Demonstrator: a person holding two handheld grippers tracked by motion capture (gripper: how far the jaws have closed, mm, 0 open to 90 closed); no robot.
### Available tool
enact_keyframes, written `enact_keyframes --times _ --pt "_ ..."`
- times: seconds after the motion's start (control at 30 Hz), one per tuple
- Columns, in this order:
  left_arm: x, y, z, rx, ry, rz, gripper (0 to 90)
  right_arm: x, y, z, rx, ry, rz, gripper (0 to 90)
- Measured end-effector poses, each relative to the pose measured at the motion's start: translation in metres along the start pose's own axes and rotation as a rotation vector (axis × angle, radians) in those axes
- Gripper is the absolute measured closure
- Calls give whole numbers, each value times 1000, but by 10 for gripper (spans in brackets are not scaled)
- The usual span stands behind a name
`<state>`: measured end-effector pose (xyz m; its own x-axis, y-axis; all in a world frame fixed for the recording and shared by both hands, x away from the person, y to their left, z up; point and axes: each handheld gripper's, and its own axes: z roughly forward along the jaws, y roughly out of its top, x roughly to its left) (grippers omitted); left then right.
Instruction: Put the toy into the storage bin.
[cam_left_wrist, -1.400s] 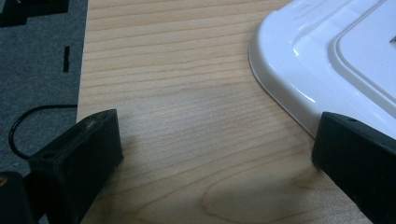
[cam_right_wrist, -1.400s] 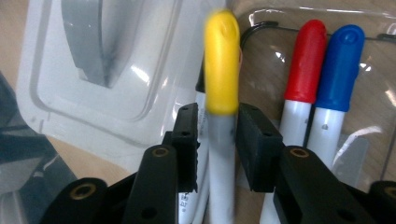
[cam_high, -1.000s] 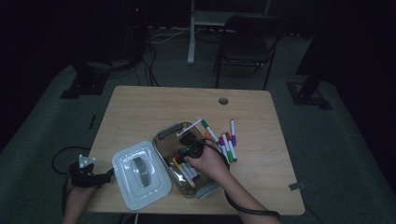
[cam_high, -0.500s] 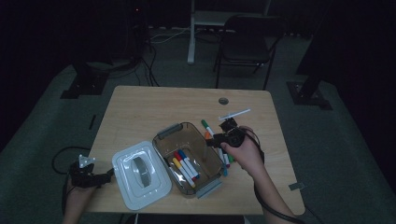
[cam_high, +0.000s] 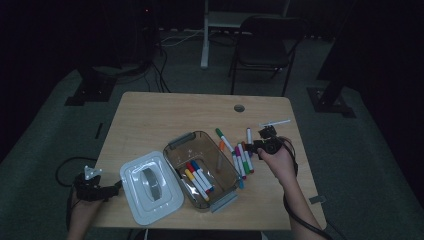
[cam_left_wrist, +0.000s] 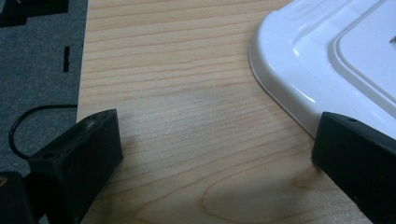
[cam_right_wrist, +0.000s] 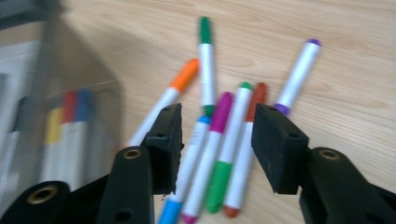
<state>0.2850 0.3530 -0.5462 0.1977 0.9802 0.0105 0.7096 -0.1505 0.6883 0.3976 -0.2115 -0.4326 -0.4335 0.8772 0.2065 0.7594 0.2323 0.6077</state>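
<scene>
A clear plastic box (cam_high: 200, 167) sits mid-table with several markers (cam_high: 197, 177) lying in it, and its white lid (cam_high: 150, 187) rests beside it on the left. Several loose markers (cam_high: 242, 157) lie fanned out just right of the box. My right gripper (cam_high: 254, 146) hovers over them. In the right gripper view its jaws (cam_right_wrist: 217, 126) have just been opening and now stand open, straddling a pink-capped marker (cam_right_wrist: 219, 114) and its neighbours without touching them. My left gripper (cam_high: 114, 189) is open at the table's left edge, with the lid's rim (cam_left_wrist: 299, 88) beside one jaw.
A cable hole (cam_high: 239, 108) sits near the table's far edge. A dark chair (cam_high: 265, 45) and a desk leg (cam_high: 205, 35) stand beyond the table. A cable (cam_high: 65, 167) loops on the carpet to the left. Bare wood (cam_high: 160, 120) lies behind the box.
My right gripper has moved from over the box to the right and now hangs above the loose markers. The left gripper, box and lid have stayed put.
</scene>
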Motion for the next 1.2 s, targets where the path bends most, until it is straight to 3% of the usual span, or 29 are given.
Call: enact_keyframes --times 0.37,0.53,0.83,1.2 --pt "0 0 0 0 0 0 22 -42 10 47 70 -133 91 625" --pt "0 0 0 0 0 0 22 -54 17 69 106 -147 135 640" --pt "0 0 0 0 0 0 22 -60 27 96 157 -170 164 659" --pt "0 0 0 0 0 0 22 -61 23 106 195 -190 178 746"
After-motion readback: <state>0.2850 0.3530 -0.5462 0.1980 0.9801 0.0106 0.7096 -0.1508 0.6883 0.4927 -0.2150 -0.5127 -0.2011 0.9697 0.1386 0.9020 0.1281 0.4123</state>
